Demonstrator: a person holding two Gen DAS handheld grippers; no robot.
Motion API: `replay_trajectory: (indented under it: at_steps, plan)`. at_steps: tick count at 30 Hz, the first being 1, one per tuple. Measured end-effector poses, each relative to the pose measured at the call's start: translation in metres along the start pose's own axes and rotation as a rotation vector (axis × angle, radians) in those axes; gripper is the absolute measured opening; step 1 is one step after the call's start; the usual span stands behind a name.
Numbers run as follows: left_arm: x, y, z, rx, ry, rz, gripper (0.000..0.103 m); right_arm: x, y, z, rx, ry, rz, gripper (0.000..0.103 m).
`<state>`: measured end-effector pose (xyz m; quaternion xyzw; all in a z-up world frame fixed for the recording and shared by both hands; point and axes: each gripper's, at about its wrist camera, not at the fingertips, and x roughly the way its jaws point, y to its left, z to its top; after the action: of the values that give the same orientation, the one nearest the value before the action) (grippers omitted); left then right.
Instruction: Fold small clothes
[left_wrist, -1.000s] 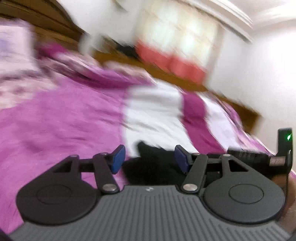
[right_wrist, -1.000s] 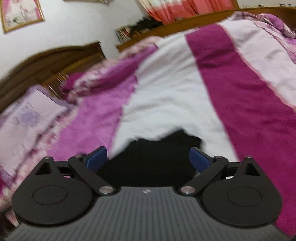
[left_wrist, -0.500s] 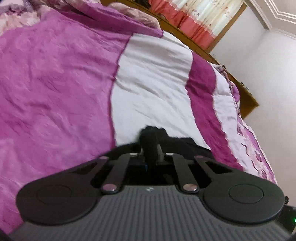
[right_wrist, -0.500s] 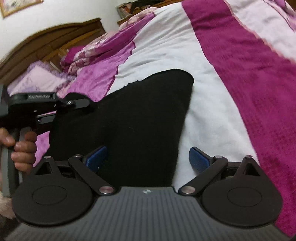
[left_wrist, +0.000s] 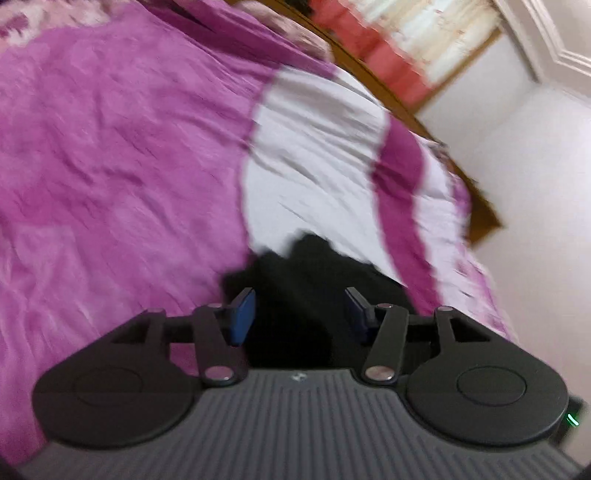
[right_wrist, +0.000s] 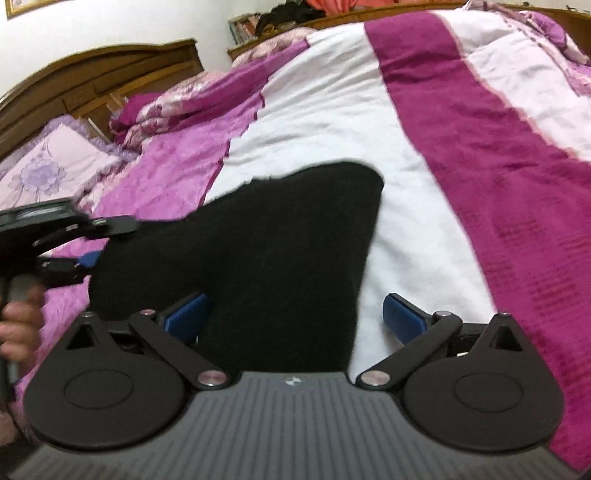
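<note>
The bed cover (right_wrist: 332, 110) lies flat and open far ahead and to the right. On the left, a pillow (right_wrist: 48, 170) (and bunched bedding (right_wrist: 177, 107)) and the wooden headboard (right_wrist: 92, 81) block the way.

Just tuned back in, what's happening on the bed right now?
A person is folding a small black garment spread on the pink and white bedspread. The left gripper has just been opening, its pads apart over the garment's edge without pressing it. The right gripper is open too, low over the near end of the cloth. Neither is holding it.
</note>
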<state>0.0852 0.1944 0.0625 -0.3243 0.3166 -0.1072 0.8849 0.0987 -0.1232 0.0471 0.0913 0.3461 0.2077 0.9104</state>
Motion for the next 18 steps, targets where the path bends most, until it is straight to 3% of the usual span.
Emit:
replay_trajectory:
  at_steps: [1, 4, 7, 8, 9, 10, 14, 18]
  plan:
    - [-0.002, -0.003, -0.004, 0.008, 0.021, -0.018, 0.054, -0.005, -0.002, 0.002, 0.005, -0.017, 0.004, 0.103]
    - [-0.004, -0.008, -0.020, 0.054, 0.049, 0.040, 0.053, -0.017, -0.009, 0.010, 0.018, -0.070, 0.024, 0.103]
    - [-0.003, -0.002, -0.032, 0.029, 0.092, 0.007, 0.051, -0.017, -0.014, 0.016, 0.028, -0.075, 0.023, 0.103]
    - [-0.002, -0.001, -0.035, 0.032, 0.095, 0.003, 0.042, -0.016, -0.016, 0.017, 0.034, -0.071, 0.022, 0.103]
    - [-0.002, -0.001, -0.038, 0.044, 0.092, 0.003, 0.023, -0.014, -0.018, 0.017, 0.045, -0.065, 0.018, 0.103]
    - [-0.003, -0.002, -0.039, 0.055, 0.089, -0.006, 0.016, -0.012, -0.019, 0.017, 0.058, -0.056, 0.016, 0.103]
    - [-0.026, -0.015, -0.031, 0.101, 0.046, -0.050, 0.011, -0.001, -0.018, 0.013, 0.069, -0.023, 0.014, 0.103]
    - [-0.043, -0.019, -0.028, 0.125, -0.006, 0.008, 0.011, 0.002, -0.012, 0.009, 0.032, -0.015, 0.017, 0.103]
